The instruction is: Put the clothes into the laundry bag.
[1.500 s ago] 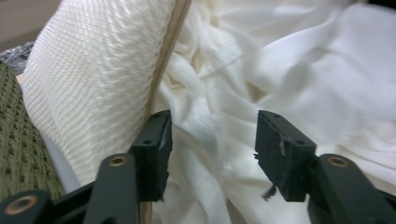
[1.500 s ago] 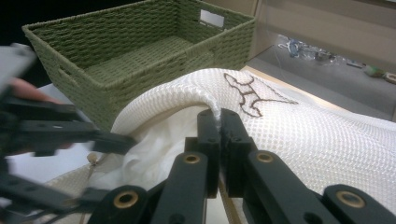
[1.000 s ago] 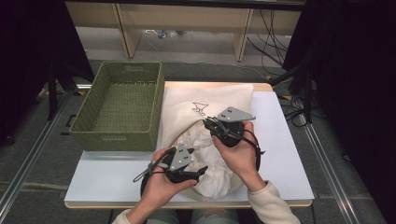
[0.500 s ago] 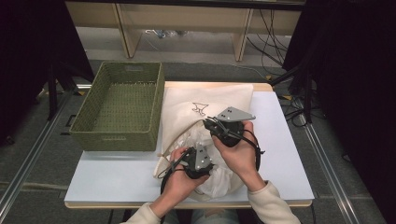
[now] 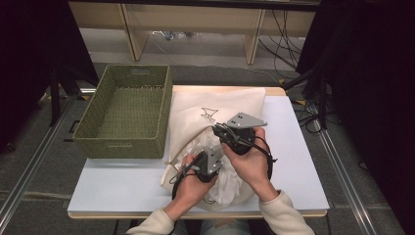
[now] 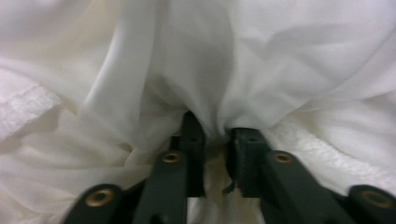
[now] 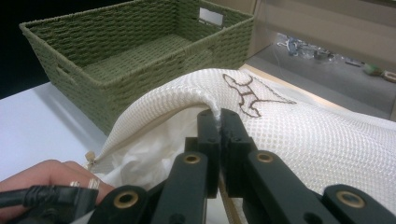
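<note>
In the high view, the mesh laundry bag (image 5: pixel 230 105) lies on the white bench (image 5: pixel 122 183), just beside the green woven basket (image 5: pixel 122 115) that sits at 9 o'clock of it. The right gripper (image 5: pixel 219 131) holds the upper edge of the bag's mouth lifted. The left gripper (image 5: pixel 204 155) has moved: a second ago it sat at 7 o'clock of the right one, outside the bag's opening, and now it has pushed forward toward 1 o'clock, into the mouth, where white cloth (image 5: pixel 230 188) spills out toward the person.

In the left gripper view, the left gripper (image 6: pixel 215 135) has its jaws a little apart with a fold of thin white garment (image 6: pixel 187 60) gathered between them; the fabric drapes down into the gap and seems caught there, though whether the pinch is firm cannot be told for sure.

In the right gripper view, the right gripper (image 7: pixel 219 120) has its jaws pressed together on the rim of the mesh bag (image 7: pixel 299 135), holding it up like a tent; the basket (image 7: pixel 140 51) stands at 11 o'clock, with nothing visible inside.

The shift suggests the reaching step is over and the garment is now in hand. The next move is likely drawing it out of the bag while the right gripper holds the mouth open, then carrying it to the basket.
</note>
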`<state>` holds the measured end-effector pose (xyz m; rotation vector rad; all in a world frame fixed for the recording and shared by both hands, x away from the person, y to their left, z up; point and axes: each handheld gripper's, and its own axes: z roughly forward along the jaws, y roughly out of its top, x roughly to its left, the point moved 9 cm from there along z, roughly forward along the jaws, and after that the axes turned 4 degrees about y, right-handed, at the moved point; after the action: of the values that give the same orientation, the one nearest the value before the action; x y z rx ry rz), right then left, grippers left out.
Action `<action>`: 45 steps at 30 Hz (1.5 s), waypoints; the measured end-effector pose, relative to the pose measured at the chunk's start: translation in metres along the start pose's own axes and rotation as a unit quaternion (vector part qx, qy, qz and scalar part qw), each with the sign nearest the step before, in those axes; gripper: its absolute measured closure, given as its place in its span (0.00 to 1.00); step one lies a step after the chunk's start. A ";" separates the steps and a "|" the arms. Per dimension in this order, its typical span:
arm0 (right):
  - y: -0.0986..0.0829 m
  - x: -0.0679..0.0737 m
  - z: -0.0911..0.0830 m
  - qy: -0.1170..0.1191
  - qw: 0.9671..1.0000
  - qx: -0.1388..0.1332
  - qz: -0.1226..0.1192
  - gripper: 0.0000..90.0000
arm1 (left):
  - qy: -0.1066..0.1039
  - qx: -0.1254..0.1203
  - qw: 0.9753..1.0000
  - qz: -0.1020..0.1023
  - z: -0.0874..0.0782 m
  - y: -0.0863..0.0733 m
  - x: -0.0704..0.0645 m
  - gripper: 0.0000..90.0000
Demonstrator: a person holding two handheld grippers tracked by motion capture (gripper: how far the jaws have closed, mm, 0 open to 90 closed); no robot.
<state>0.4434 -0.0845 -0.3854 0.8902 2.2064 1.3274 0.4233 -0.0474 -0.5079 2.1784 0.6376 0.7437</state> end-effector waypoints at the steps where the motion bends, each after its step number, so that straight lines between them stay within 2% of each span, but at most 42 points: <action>1: 0.000 0.001 0.000 0.004 1.000 0.000 0.002 0.99 | -0.001 -0.006 1.000 -0.006 0.000 0.002 0.001 0.91; 2: 0.001 0.000 0.000 -0.002 1.000 -0.005 0.000 0.99 | 0.004 -0.026 0.999 -0.031 0.001 0.005 0.000 0.92; 5: 0.001 0.001 0.000 0.002 1.000 -0.004 0.003 0.99 | 0.003 -0.026 0.999 -0.038 -0.003 0.005 0.006 0.95; 6: 0.001 0.001 0.000 0.002 1.000 -0.004 0.003 0.99 | 0.011 -0.028 0.999 -0.040 -0.004 0.005 0.008 0.95; 7: 0.001 0.001 -0.001 0.003 1.000 -0.003 0.000 0.99 | 0.010 -0.031 0.998 -0.048 -0.006 0.006 0.009 0.96; 8: 0.002 0.000 -0.001 0.000 1.000 -0.005 0.002 0.99 | 0.015 -0.048 0.996 -0.073 -0.006 0.010 0.010 0.96; 13: 0.005 0.001 -0.004 0.005 1.000 -0.011 -0.001 0.99 | 0.026 -0.059 0.995 -0.081 -0.013 0.015 0.020 0.96; 14: 0.006 0.000 -0.005 0.002 1.000 -0.014 -0.001 0.99 | 0.029 -0.054 0.995 -0.077 -0.014 0.014 0.023 0.96; 15: 0.007 0.001 -0.005 0.001 1.000 -0.016 -0.001 0.99 | 0.031 -0.061 0.994 -0.087 -0.015 0.016 0.025 0.96; 16: 0.007 0.002 -0.006 0.006 1.000 -0.017 0.000 0.99 | 0.028 -0.054 0.995 -0.073 -0.017 0.015 0.029 0.96; 18: 0.008 0.004 -0.009 0.004 1.000 -0.016 0.005 0.99 | 0.032 -0.060 0.994 -0.082 -0.019 0.016 0.035 0.96; 20: 0.011 0.003 -0.010 0.002 1.000 -0.023 -0.007 0.99 | 0.042 -0.062 0.993 -0.089 -0.021 0.016 0.044 0.96; 22: 0.011 0.005 -0.011 0.006 1.000 -0.022 -0.004 0.99 | 0.046 -0.057 0.993 -0.098 -0.020 0.013 0.050 0.96; 25: 0.011 0.003 -0.010 0.004 1.000 -0.023 -0.002 0.99 | 0.057 -0.058 0.992 -0.098 -0.016 0.009 0.061 0.96; 26: 0.010 0.001 -0.009 0.000 1.000 -0.023 -0.004 0.99 | 0.054 -0.052 0.991 -0.108 -0.015 0.007 0.061 0.96; 27: 0.008 0.000 -0.007 -0.001 1.000 -0.021 0.001 0.99 | 0.055 -0.051 0.991 -0.109 -0.013 0.006 0.061 0.96; 29: 0.005 -0.001 -0.005 -0.001 1.000 -0.013 0.004 0.99 | 0.054 -0.044 0.992 -0.106 -0.012 0.003 0.060 0.96; 30: 0.004 -0.001 -0.004 0.002 1.000 -0.011 0.006 0.99 | 0.050 -0.045 0.992 -0.111 -0.011 0.003 0.057 0.95; 32: 0.004 -0.001 -0.003 0.002 1.000 -0.010 0.005 0.99 | 0.048 -0.042 0.993 -0.104 -0.014 0.002 0.055 0.94; 33: 0.004 -0.001 -0.004 0.003 1.000 -0.009 0.007 0.99 | 0.047 -0.047 0.993 -0.098 -0.015 0.004 0.054 0.93; 34: 0.004 -0.001 -0.005 0.002 1.000 -0.009 0.007 0.99 | 0.040 -0.042 0.993 -0.106 -0.018 0.003 0.051 0.91; 35: 0.005 -0.004 -0.005 -0.007 1.000 -0.013 -0.002 0.99 | 0.042 -0.046 0.993 -0.098 -0.020 0.004 0.051 0.88; 36: 0.004 -0.002 -0.005 -0.001 1.000 -0.012 0.005 0.99 | 0.043 -0.048 0.994 -0.086 -0.023 0.004 0.051 0.85; 37: 0.004 -0.002 -0.005 -0.001 1.000 -0.012 0.006 0.99 | 0.041 -0.046 0.994 -0.085 -0.026 0.003 0.050 0.81; 38: 0.004 -0.002 -0.005 0.001 1.000 -0.011 0.007 0.99 | 0.035 -0.052 0.993 -0.097 -0.029 0.003 0.048 0.76; 40: 0.004 -0.002 -0.004 0.003 1.000 -0.009 0.008 0.99 | 0.025 -0.063 0.993 -0.101 -0.037 0.003 0.046 0.67; 41: 0.004 -0.002 -0.004 0.002 1.000 -0.010 0.006 0.99 | 0.021 -0.064 0.993 -0.095 -0.043 0.001 0.045 0.62; 45: 0.004 -0.003 -0.004 0.000 1.000 -0.012 0.009 0.99 | -0.014 -0.075 0.991 -0.108 -0.063 -0.001 0.031 0.49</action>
<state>0.4442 -0.0876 -0.3800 0.9042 2.1829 1.3599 0.4027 0.0028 -0.4640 1.9435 0.7638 0.6240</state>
